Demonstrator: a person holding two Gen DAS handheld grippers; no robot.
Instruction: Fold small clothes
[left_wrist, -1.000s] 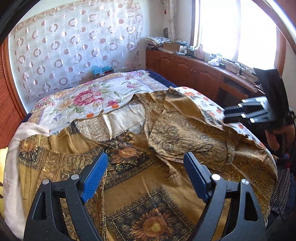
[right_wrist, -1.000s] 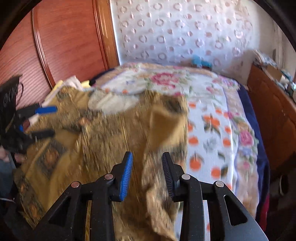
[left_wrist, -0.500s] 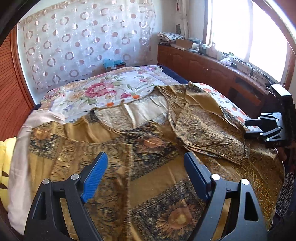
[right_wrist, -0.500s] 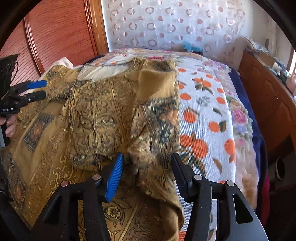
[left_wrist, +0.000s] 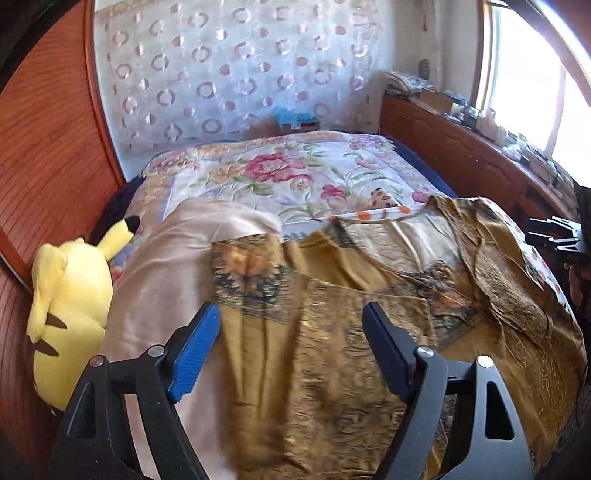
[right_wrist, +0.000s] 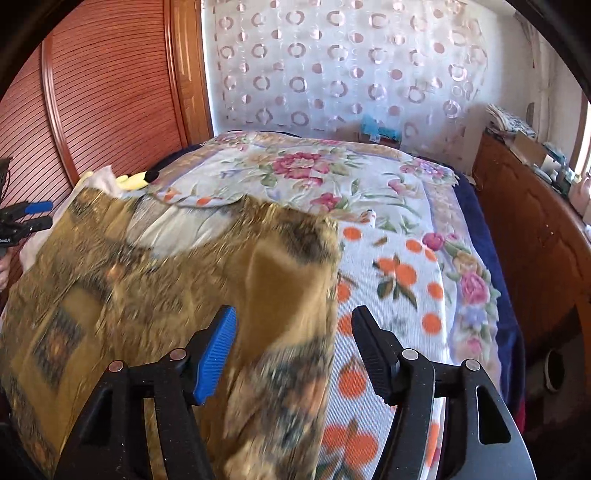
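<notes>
A gold and brown patterned garment (left_wrist: 369, 332) lies spread on the bed, its right sleeve folded inward over the body. It also shows in the right wrist view (right_wrist: 166, 280), blurred. My left gripper (left_wrist: 291, 350) is open and empty, hovering over the garment's left part. My right gripper (right_wrist: 295, 350) is open and empty over the garment's right edge. The right gripper also shows at the far right of the left wrist view (left_wrist: 554, 236), and the left gripper at the far left of the right wrist view (right_wrist: 27, 218).
The bed carries a floral bedspread (left_wrist: 288, 173) and an orange-print blanket (right_wrist: 399, 288). A yellow plush toy (left_wrist: 70, 295) and a beige cloth (left_wrist: 177, 266) lie at the bed's left side. A wooden cabinet (right_wrist: 535, 229) runs along the right; a wooden panel (right_wrist: 110, 92) stands left.
My right gripper opened wider, let go of the folded sleeve and drew back. My left gripper swung left, bringing the plush toy and beige cloth into view.
</notes>
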